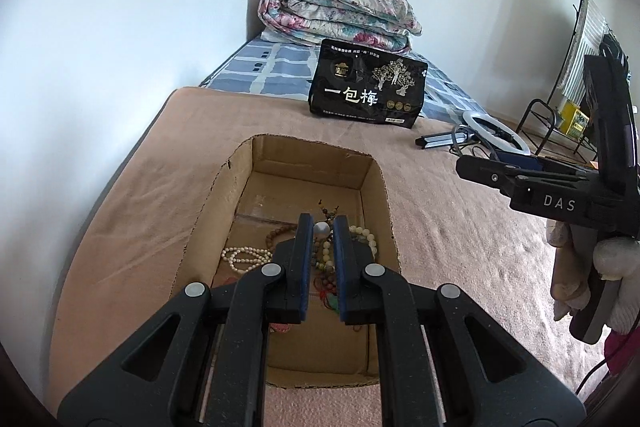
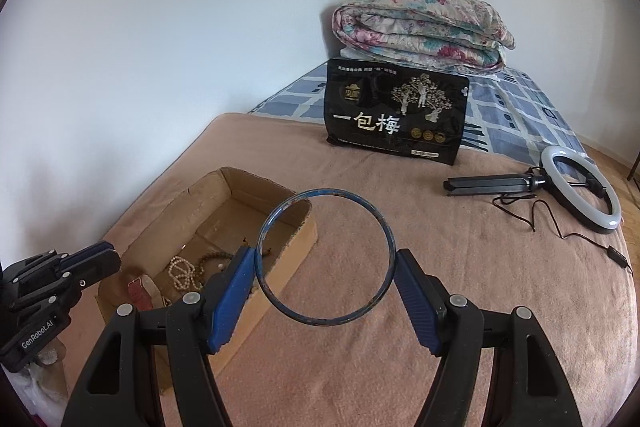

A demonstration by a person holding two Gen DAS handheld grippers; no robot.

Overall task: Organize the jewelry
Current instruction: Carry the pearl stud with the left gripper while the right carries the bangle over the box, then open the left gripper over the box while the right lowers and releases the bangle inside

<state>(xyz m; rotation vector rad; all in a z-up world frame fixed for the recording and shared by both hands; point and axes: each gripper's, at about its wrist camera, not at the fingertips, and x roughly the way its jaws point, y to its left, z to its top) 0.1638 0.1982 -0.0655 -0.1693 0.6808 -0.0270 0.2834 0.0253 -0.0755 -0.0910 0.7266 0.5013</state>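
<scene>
- I count one open brown cardboard box [image 1: 236, 187].
- One thin blue metal bangle [image 2: 325, 257].
- One black printed snack bag [image 2: 396, 111].
- One white ring light [image 2: 582, 193].
- One folded floral quilt [image 2: 420, 27].
- Two black tools in my views, left [image 1: 323, 227] and right [image 2: 325, 269].

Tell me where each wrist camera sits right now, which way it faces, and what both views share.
Left wrist: rides the left gripper, shut and empty, looking down into the open brown cardboard box of bead strings; the right gripper and a white-gloved hand show at right.
Right wrist: rides the right gripper, shut on a thin blue ring bangle above the pink blanket; the left gripper shows at left.
Shared: box, black snack bag, folded floral quilt, white ring light.
</scene>
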